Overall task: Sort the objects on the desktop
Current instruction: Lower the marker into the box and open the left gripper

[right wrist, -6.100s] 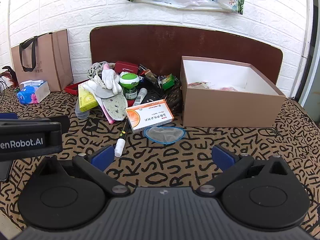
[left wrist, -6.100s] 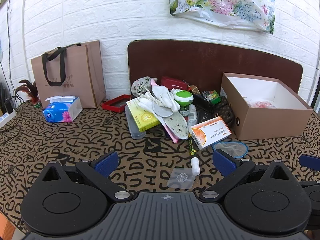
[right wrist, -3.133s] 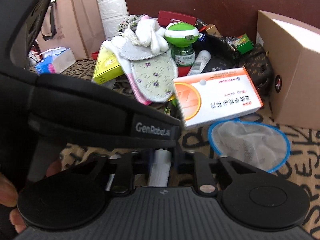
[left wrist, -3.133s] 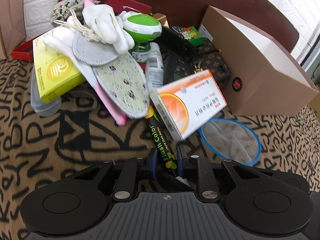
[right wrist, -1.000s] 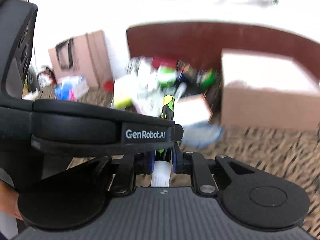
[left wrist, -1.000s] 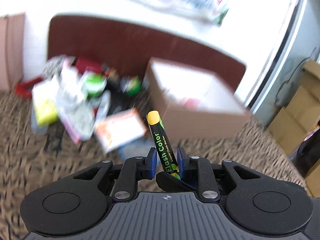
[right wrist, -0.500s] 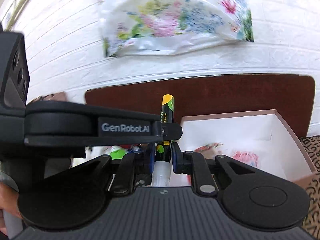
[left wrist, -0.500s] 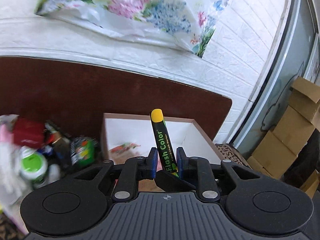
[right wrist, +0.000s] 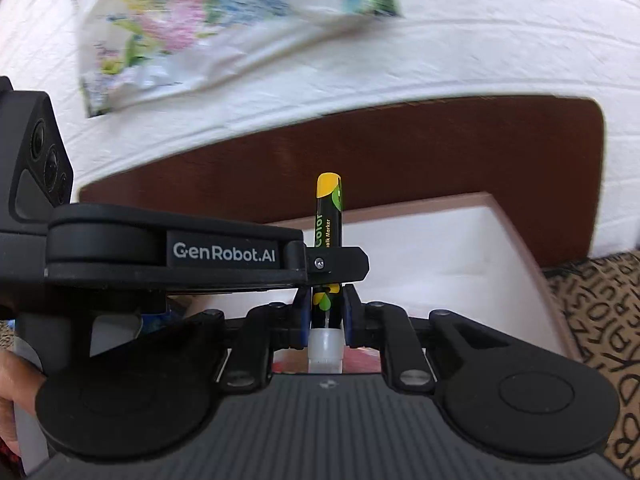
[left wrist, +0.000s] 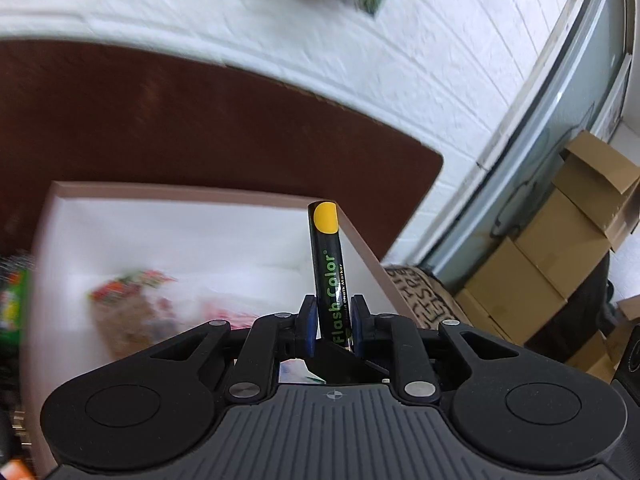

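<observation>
A black "Flash Color" chalk marker point(left wrist: 328, 264) with a yellow end stands upright between the blue pads of my left gripper point(left wrist: 331, 312), which is shut on its barrel. In the right wrist view the same marker point(right wrist: 329, 208) rises from my right gripper point(right wrist: 326, 304), which is shut on its white cap point(right wrist: 325, 344). The left gripper point(right wrist: 336, 262) crosses in front from the left and holds the barrel just above. Behind and below the marker lies the open brown box point(left wrist: 180, 191) with white inside walls point(right wrist: 480, 264).
Blurred colourful items point(left wrist: 132, 292) lie in the box. A dark brown board point(left wrist: 160, 120) stands against the white brick wall. Stacked cardboard cartons point(left wrist: 540, 260) are at the right. Letter-print tablecloth point(right wrist: 592, 300) shows right of the box. A hand point(right wrist: 16, 384) holds the left gripper.
Both grippers have carried the marker rightward, away from the pile of objects. The open box now looms larger and closer behind the marker, and the pile has slid out at the left.
</observation>
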`<state>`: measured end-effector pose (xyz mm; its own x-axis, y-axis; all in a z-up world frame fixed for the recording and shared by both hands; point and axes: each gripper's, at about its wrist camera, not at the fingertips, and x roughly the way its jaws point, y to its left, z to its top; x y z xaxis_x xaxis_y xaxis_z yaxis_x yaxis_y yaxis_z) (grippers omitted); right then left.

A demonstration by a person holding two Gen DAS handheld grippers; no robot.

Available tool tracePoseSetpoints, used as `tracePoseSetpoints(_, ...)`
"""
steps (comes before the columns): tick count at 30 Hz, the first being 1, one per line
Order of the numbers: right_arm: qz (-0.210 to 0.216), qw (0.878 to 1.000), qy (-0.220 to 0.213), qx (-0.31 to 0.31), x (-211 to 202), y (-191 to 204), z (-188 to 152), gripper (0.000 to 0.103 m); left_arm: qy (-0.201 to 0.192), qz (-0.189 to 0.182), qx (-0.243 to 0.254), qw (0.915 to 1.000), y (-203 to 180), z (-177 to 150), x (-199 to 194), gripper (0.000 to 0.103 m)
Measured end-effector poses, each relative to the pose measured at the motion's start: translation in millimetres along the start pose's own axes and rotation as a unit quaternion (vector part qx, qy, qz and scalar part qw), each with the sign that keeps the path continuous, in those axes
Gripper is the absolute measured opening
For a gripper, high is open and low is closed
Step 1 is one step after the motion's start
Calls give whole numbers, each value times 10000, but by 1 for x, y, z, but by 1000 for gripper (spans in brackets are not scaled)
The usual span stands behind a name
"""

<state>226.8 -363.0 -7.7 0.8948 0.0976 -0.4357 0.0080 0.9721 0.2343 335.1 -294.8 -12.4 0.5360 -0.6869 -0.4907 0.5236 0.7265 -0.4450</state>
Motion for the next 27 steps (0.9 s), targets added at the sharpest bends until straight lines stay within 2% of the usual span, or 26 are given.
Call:
tracePoseSetpoints(4,-160,9996,160,172,5,-30,-6,18,262,-107,16,9996,-6,-9,32,15)
tracePoseSetpoints(8,-258,9989,324,222,12,-48,-16,18,493,-30,45,9988,-7,-18,58,15)
tracePoseSetpoints(14,-354,9976,499,326,22,-63,-23,19,695,-39,-43,9976,-6,-21,77,16)
tracePoseSetpoints(15,-364,9974,512,341,23,-64,-23,18,700,-69,-60,9975,-7,-20,78,36)
tracePoseSetpoints(17,-431,9972,522,305,24,-64,-22,20,615,130,-31,9980,-10,-19,77,57)
tracePoseSetpoints(18,-488,9972,512,233,24,-63,-21,22,550,225,-21,9982,-11,-18,74,87)
tracePoseSetpoints(19,-541,9973,480,134,22,-60,-22,41,439,308,-29,9986,-13,-16,72,103)
tracePoseSetpoints(20,-659,9969,433,54,20,-57,-22,48,254,354,-48,9990,-13,-16,65,103)
tracePoseSetpoints(21,-705,9968,368,-7,17,-55,-21,50,105,403,-41,9991,-14,-17,58,103)
tracePoseSetpoints(22,-711,9970,313,-37,14,-54,-21,58,36,466,-12,9989,-14,-16,52,103)
tracePoseSetpoints(23,-824,9964,218,-35,10,-52,-20,81,6,533,21,9986,-15,-15,47,103)
tracePoseSetpoints(24,-963,9953,121,-56,6,-50,-20,95,-13,585,35,9983,-15,-15,41,103)
tracePoseSetpoints(25,-997,9950,-4,-94,1,-49,-20,103,-30,600,35,9982,-15,-13,35,103)
tracePoseSetpoints(27,-876,9959,-132,-173,-10,-44,-22,103,-74,581,-5,9983,-15,-13,22,103)
